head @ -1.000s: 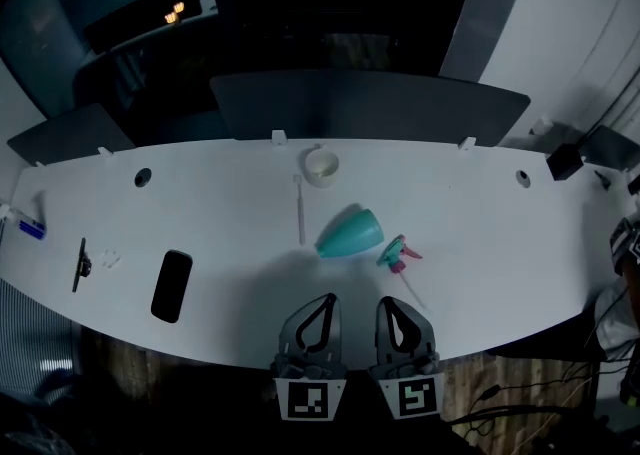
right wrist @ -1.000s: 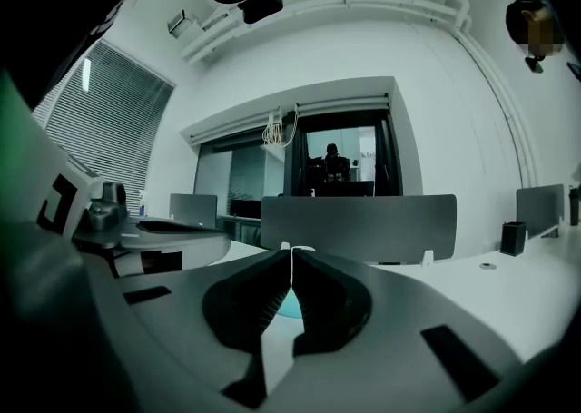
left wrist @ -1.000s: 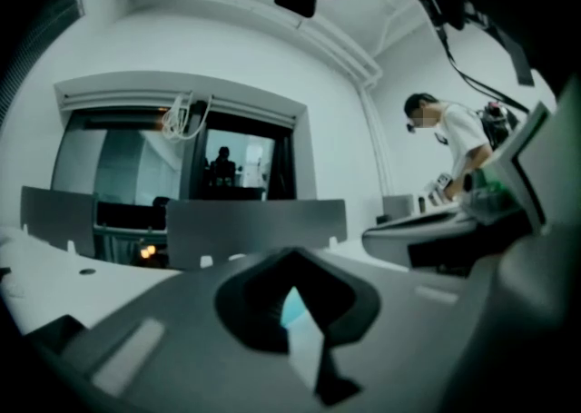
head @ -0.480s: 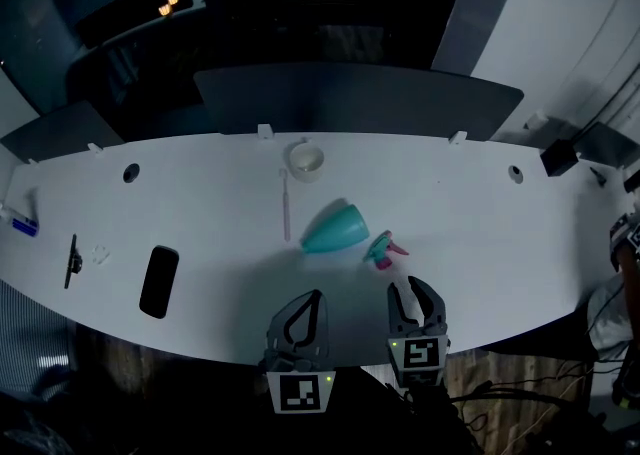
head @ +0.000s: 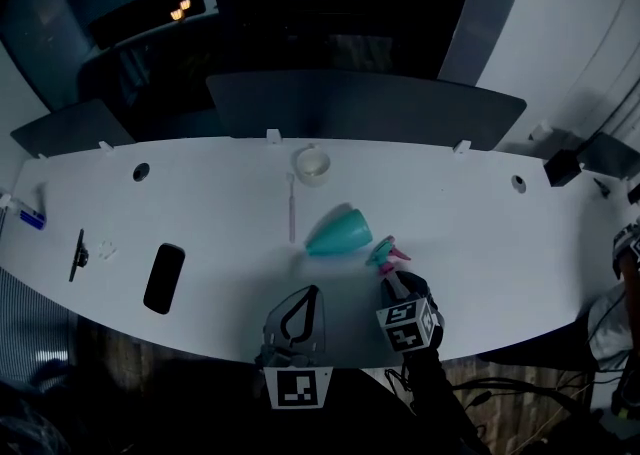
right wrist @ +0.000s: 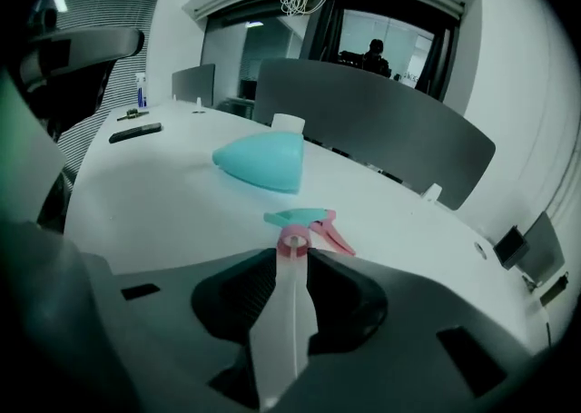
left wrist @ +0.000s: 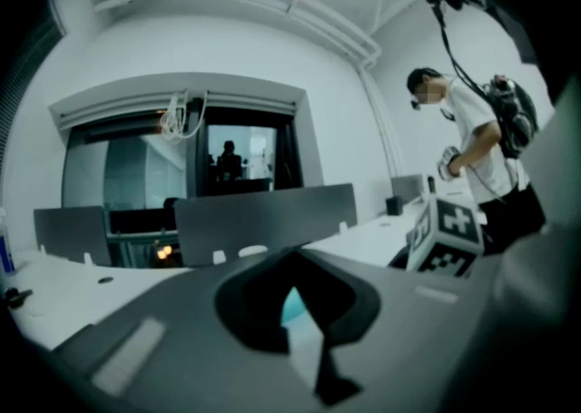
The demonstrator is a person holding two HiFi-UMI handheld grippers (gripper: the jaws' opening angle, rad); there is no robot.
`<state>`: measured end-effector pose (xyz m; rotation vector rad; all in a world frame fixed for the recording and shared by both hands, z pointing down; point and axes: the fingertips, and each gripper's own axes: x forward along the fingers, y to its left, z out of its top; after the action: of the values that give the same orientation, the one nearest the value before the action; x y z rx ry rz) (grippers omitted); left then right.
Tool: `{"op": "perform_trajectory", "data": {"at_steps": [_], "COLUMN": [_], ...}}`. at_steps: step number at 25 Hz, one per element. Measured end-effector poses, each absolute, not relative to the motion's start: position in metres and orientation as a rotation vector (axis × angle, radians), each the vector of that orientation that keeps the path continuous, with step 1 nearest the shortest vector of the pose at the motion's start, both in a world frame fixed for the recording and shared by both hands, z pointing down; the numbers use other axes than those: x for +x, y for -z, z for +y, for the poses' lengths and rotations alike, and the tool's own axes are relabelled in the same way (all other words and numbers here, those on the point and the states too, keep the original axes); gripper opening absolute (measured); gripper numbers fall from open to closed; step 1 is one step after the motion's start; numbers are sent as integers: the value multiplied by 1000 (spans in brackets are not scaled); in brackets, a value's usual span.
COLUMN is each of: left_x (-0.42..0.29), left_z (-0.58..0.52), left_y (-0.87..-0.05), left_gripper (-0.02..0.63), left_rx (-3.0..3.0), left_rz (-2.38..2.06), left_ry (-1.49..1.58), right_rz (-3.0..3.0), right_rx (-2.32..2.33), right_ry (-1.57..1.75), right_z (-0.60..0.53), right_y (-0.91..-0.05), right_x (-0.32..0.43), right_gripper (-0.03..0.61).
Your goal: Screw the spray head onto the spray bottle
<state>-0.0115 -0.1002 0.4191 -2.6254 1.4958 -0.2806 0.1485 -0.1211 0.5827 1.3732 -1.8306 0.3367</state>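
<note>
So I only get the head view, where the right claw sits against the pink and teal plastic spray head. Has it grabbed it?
Observer: Not yet. The right gripper view shows the right gripper with jaws apart, having just been opening; the pink and teal spray head has its thin white tube lying between them, seemingly unpinched.
Operator: And the left claw?
Observer: The left gripper is shut on nothing; the teal cone-shaped plastic bottle peeks through its slot.

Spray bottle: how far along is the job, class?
Done: nothing; the spray bottle lies headless on the table. In hand: the right tool, jaws just opening, is at the spray head, its tube seemingly between them, ungripped. Left: grip head, hold bottle, screw together.
</note>
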Motion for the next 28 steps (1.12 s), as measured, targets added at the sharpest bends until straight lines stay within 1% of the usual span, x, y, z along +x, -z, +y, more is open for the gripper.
{"op": "perform_trajectory", "data": {"at_steps": [3,4,5,6,9,13,18,21,22,23,25,28], "left_x": [-14,-15,-16,-17,-18,-15,7,30,37,43,50,52], "left_z": [-101,-101,-101,-102,-103,-106,-113,-113,-113,-113,-113,-115], "left_y": [-419,-419,-420,-422,-424,-424,-453,-460,-460,-457,-448,-432], "left_gripper": [5,5,5,5,5,5,6,8,43,129,139,172], "left_rx": [-2614,-2612,-2611,-2612,-2619,-2724,-3134,-3492,-3625,-3743,-3903,-4013], "left_rz": [1512,1519,1526,1532,1545,1581,1505,1358,1290,1217,1060,851], "left_ry": [280,281,285,294,305,203,184,43,-50,-161,-404,-729], "right_rz": [-1842,-1842,-1843,-1845,-1892,-2093,-2377,-2472,-2494,-2509,-2524,-2536], "right_rx": [1370,1380,1391,1399,1422,1524,1594,1583,1575,1568,1554,1524], "right_ry": [-372,-371,-367,-360,-367,-339,-124,22,54,74,88,85], "right_z": [-119,-118,-118,-117,-117,-121,-121,-114,-112,-109,-103,-95], "right_y": [-589,-590,-590,-589,-582,-542,-466,-435,-428,-424,-422,-425], "right_x": [147,148,148,148,146,137,111,100,97,95,93,91], "right_gripper": [107,81,33,27,25,24,25,24,25,25,25,24]}}
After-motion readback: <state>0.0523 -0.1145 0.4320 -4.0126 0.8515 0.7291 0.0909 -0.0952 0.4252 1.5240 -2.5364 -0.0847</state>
